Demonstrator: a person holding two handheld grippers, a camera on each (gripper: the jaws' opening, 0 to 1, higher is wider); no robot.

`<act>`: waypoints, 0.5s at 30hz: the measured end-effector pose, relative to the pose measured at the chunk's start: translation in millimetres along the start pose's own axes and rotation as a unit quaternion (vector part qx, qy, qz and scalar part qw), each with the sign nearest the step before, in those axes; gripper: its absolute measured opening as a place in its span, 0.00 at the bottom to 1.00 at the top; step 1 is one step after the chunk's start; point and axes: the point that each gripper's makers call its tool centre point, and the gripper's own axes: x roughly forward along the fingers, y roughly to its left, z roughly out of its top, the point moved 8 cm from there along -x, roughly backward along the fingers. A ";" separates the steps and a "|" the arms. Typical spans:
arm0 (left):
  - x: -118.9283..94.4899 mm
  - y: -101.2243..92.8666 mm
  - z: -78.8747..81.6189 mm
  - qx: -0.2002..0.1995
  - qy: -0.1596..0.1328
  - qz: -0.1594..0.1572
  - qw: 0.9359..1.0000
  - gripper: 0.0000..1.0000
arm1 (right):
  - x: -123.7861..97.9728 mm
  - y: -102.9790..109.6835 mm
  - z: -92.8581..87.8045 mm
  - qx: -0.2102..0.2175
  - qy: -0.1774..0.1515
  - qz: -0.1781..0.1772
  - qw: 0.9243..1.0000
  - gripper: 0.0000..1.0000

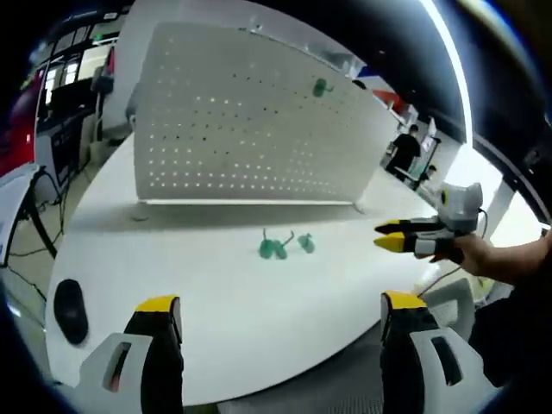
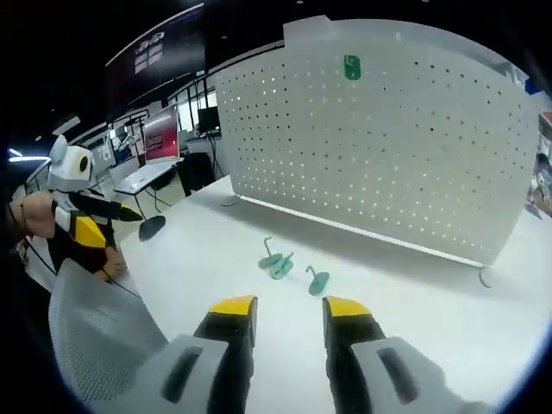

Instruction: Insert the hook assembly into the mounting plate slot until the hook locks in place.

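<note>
Three green hooks lie flat, wire stems angling toward the pegboard.

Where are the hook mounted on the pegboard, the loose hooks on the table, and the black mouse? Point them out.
mounted hook (image 2: 351,67): right gripper view, its green body on the board.
loose hooks (image 1: 274,249): left gripper view, base of the left pair.
black mouse (image 1: 70,310): left gripper view, its top.
</note>
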 end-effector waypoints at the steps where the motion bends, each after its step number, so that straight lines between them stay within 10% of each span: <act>1: 0.4 0.2 -0.7 0.001 0.001 0.001 1.000 0.97 | -0.5 1.0 -2.0 0.001 0.003 0.002 1.000 0.28; 15: 2.9 1.7 -13.1 -0.005 0.025 0.003 1.000 0.97 | -8.0 16.0 -30.5 0.018 0.056 0.042 0.997 0.29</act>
